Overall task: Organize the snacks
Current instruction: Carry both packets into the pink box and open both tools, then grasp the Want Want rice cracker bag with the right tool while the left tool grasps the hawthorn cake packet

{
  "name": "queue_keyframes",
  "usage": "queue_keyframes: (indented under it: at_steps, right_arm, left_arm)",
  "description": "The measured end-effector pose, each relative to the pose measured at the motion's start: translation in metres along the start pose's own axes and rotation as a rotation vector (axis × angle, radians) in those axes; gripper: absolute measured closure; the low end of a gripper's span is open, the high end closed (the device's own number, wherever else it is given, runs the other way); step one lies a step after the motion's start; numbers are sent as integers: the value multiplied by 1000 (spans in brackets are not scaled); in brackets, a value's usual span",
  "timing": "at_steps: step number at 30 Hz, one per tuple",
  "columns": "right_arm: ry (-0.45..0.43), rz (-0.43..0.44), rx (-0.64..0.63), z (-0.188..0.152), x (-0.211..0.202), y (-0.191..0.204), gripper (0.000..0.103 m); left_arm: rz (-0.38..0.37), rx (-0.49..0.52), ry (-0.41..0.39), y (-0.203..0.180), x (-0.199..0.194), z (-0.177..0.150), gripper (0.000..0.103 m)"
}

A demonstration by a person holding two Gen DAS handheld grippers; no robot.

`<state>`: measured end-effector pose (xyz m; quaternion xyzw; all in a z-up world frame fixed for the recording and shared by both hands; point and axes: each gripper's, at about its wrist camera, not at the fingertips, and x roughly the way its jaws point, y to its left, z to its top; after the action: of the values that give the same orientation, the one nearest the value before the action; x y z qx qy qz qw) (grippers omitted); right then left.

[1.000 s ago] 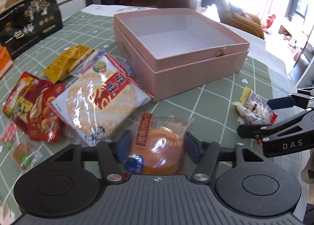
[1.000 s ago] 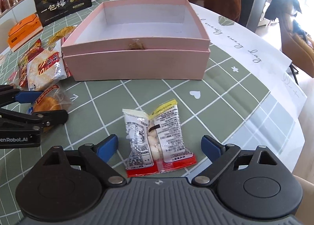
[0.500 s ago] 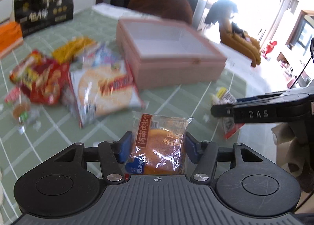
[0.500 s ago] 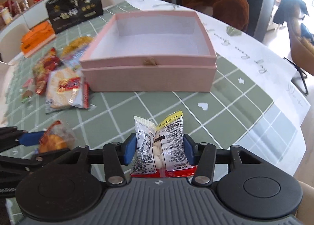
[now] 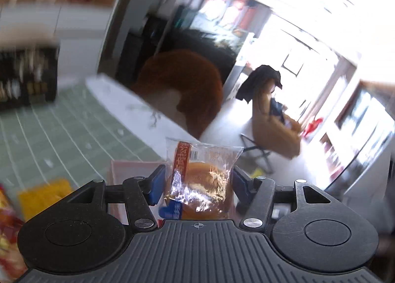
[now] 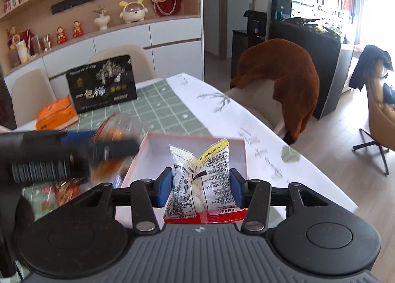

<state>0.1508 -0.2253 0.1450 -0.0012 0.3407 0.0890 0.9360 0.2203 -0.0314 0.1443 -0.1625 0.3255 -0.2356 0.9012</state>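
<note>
My left gripper (image 5: 196,181) is shut on a clear packet with an orange bun (image 5: 200,181), held in the air with the pink box (image 5: 130,171) partly showing just behind it. In the right wrist view the left gripper (image 6: 108,149) is a blur at the box's left edge. My right gripper (image 6: 201,187) is shut on a white and yellow snack packet (image 6: 202,179), held above the near side of the open pink box (image 6: 190,144), whose white inside shows nothing in it.
A yellow packet (image 5: 43,196) and red packets (image 6: 66,189) lie left of the box on the green checked tablecloth (image 6: 158,107). A black gift bag (image 6: 102,84) and an orange box (image 6: 55,115) stand at the back. A brown-draped chair (image 6: 281,85) is behind the table.
Both grippers closed on their packets, lifted them off the table and carried them up toward the pink box. The left view is now tilted up and blurred by motion.
</note>
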Motion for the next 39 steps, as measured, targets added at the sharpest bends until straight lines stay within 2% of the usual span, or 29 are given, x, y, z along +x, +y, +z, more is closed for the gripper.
queue_keyframes:
  at_steps: [2,3,5,9,15,20,27,30,32,35,39]
  right_arm:
    - [35,-12,5,7,22,-6,39]
    - [56,-28,11,9,31,-10,39]
    - [72,-36,38,5,41,-21,37]
    - [111,-37,67,-21,45,-32,36]
    - [141,-45,58,-69,27,-26,36]
    - [199,-21,62,-94,22,-8,36]
    - [252,34,57,-113,19,28,35]
    - [265,58,64,-119,16,43,34]
    - [275,80,68,-121,15,53,31]
    - [292,115,51,-121,18,74,30]
    - [318,173,30,-115,36,108,23]
  left_arm:
    - [48,-38,55,15,20,2,41]
    - [73,-19,77,20,25,-2,41]
    - [79,16,90,27,24,-13,42]
    - [136,11,121,53,14,-32,42]
    - [234,-4,100,90,-30,-56,42]
    - [226,26,191,88,-39,-102,58]
    - [149,-47,189,68,-65,-156,58]
    - [91,-81,206,61,-72,-167,58]
    - [78,-88,203,62,-80,-169,58]
    - [187,-86,105,72,-102,-160,58]
    - [352,-161,8,109,-119,-136,58]
